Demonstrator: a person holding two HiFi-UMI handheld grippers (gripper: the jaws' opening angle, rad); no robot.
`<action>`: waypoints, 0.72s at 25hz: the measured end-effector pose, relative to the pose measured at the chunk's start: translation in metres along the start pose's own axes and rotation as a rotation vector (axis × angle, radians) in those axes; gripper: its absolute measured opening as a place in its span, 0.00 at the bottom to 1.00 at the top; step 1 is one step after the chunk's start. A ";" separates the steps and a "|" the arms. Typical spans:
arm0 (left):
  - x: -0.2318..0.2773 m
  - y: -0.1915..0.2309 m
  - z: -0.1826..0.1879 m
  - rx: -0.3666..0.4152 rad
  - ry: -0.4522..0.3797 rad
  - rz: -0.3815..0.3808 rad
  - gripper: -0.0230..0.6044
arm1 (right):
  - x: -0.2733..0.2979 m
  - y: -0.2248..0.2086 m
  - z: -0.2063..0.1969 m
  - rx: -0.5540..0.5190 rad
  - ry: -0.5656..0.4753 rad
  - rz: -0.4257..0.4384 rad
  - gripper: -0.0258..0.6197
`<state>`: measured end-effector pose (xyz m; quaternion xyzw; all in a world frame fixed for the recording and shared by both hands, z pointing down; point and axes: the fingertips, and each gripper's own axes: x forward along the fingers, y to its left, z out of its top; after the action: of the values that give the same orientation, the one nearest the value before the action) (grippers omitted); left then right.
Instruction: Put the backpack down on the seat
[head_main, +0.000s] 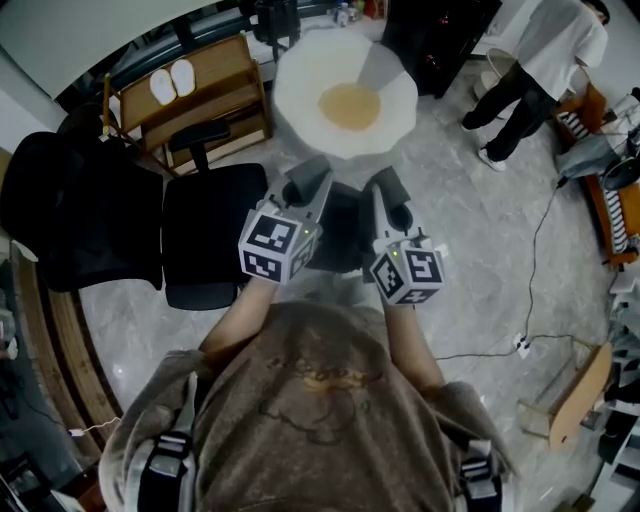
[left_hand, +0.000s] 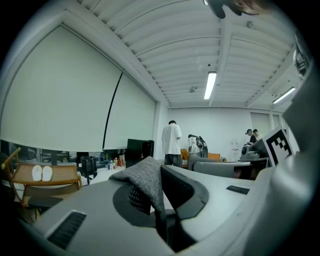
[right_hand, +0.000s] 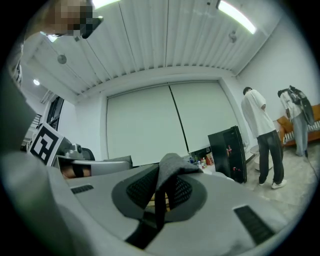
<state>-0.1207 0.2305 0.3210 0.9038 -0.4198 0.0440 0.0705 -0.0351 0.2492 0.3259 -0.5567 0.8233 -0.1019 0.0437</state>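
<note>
In the head view a dark backpack hangs between my two grippers, held up in front of the person's chest. My left gripper is shut on a grey fabric strap of the backpack; the cloth sticks up from between its jaws in the left gripper view. A grey strap is pinched the same way in my right gripper. The seat, a black office chair with its backrest at the far left, stands just left of the backpack, lower down and apart from it.
A white fried-egg-shaped cushion lies beyond the grippers. A wooden bench with white slippers stands behind the chair. A person stands at the upper right. A cable and a socket strip lie on the floor at the right.
</note>
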 end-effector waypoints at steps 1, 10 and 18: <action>0.002 0.001 0.000 0.000 -0.001 -0.001 0.08 | 0.002 -0.001 0.001 0.001 -0.001 0.002 0.09; 0.038 0.018 0.001 -0.007 -0.002 -0.003 0.08 | 0.033 -0.024 0.004 0.000 -0.002 0.024 0.09; 0.082 0.034 0.002 -0.014 0.013 -0.017 0.08 | 0.068 -0.054 0.005 0.014 0.005 0.030 0.09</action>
<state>-0.0942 0.1466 0.3333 0.9066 -0.4117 0.0466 0.0798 -0.0102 0.1665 0.3355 -0.5438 0.8308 -0.1086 0.0469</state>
